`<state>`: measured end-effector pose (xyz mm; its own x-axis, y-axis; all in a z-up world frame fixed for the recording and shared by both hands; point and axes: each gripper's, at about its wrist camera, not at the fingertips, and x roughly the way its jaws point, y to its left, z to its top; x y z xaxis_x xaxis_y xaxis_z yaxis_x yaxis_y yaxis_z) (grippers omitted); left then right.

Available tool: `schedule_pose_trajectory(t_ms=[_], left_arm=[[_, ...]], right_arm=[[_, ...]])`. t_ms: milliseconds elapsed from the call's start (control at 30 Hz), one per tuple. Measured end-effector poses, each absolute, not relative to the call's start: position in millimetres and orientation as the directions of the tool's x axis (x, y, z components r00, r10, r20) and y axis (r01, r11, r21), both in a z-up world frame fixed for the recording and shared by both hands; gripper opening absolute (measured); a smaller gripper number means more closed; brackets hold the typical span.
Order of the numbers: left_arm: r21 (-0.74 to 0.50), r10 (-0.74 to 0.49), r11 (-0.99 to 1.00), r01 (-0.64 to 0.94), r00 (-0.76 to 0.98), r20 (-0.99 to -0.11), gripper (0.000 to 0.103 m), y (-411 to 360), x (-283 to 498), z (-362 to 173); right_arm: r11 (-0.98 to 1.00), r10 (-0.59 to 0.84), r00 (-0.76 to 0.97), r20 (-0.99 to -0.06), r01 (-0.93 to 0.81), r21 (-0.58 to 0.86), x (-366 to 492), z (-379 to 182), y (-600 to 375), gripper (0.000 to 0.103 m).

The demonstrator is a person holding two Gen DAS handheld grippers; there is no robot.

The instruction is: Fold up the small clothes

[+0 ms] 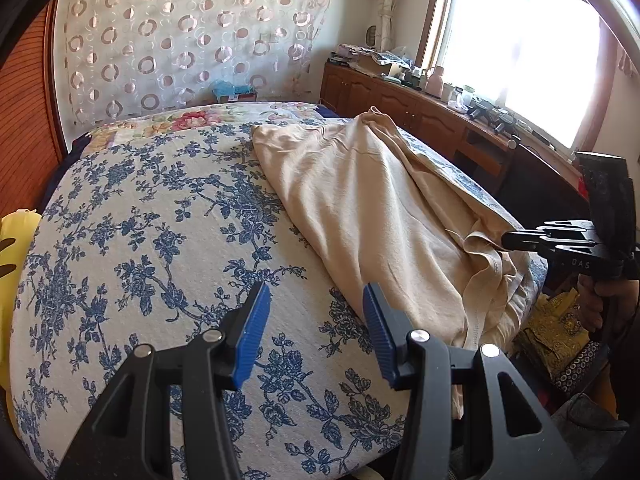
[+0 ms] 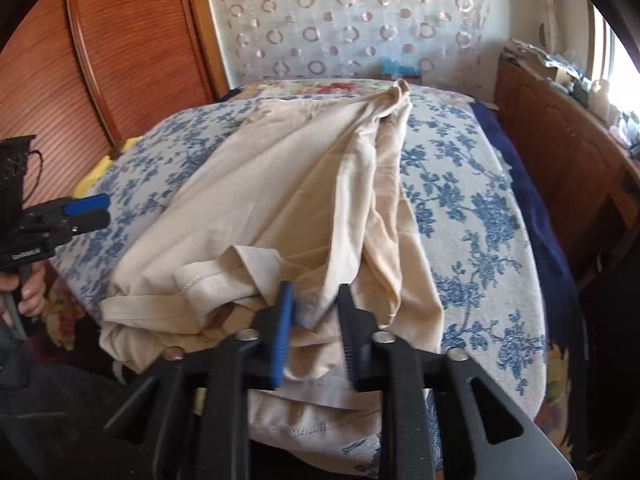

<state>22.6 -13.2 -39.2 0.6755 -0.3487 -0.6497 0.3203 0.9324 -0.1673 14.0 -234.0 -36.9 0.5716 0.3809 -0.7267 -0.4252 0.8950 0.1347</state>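
Observation:
A cream garment [image 1: 360, 200] lies rumpled along the right part of a blue-flowered bed cover [image 1: 160, 240]; it also shows in the right wrist view [image 2: 288, 200]. My left gripper [image 1: 316, 304] is open and empty, above the cover just left of the garment's near edge; it shows at the left of the right wrist view [image 2: 96, 208]. My right gripper [image 2: 314, 300] is open, its fingers either side of a bunched fold at the garment's near end; in the left wrist view it [image 1: 508, 240] reaches in from the right.
A wooden sideboard [image 1: 420, 108] with clutter runs under the window along the right of the bed. A wooden panel [image 2: 132, 40] and a ring-patterned curtain [image 2: 340, 20] stand behind. A yellow item [image 1: 16, 240] lies left of the cover.

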Motion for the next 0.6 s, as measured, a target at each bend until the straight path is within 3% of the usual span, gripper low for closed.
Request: schedule_pose_trajectory(t_ms=[233,433,600], left_arm=[[-0.164,-0.352,0.93,0.328,0.669,-0.654,0.047,-15,24,-39],[-0.166,-0.361,0.926,0.338,0.669,-0.65,0.047,-17,23,-38],[-0.167,-0.356,0.929,0.331,0.67,-0.652,0.047,-17,24,-38]], right_arm=[[0.878,0.398,0.594,-0.699,-0.467,0.103,-9,-11,-243,0.001],[0.93,0.215,0.655,-0.725,-0.363,-0.052,-15,-1,-290,0.001],[0.958,0.164,0.61,-0.775,-0.287,-0.024,-8,-29,-323,0.001]])
